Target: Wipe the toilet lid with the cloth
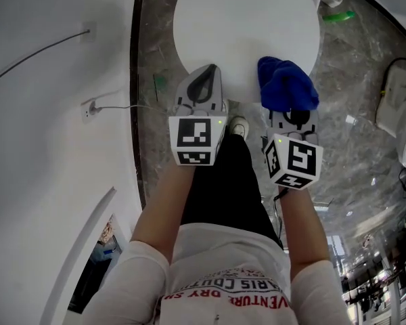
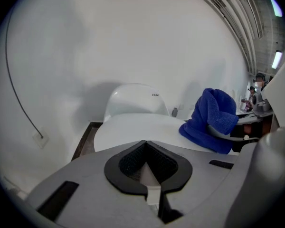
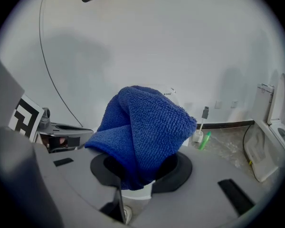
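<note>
Nubby blue cloth (image 3: 145, 127), smooth oval toilet lid (image 1: 247, 26)

Washroom, closed white toilet (image 1: 247, 26), grey marbled floor (image 1: 355, 114), toilet brush (image 3: 199, 133) (second toilet (image 3: 270, 139) at right)

Marbled floor (image 1: 358, 80) bears the toilet (image 1: 243, 26), green bottle (image 1: 339, 16).

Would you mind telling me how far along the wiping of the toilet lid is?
Done: the cloth is picked up, clamped in the right gripper. In hand: it is bunched over the front right of the closed toilet lid; contact is unclear. Left: the wiping itself, as the lid shows no wipe marks. The left gripper is shut and empty.
</note>
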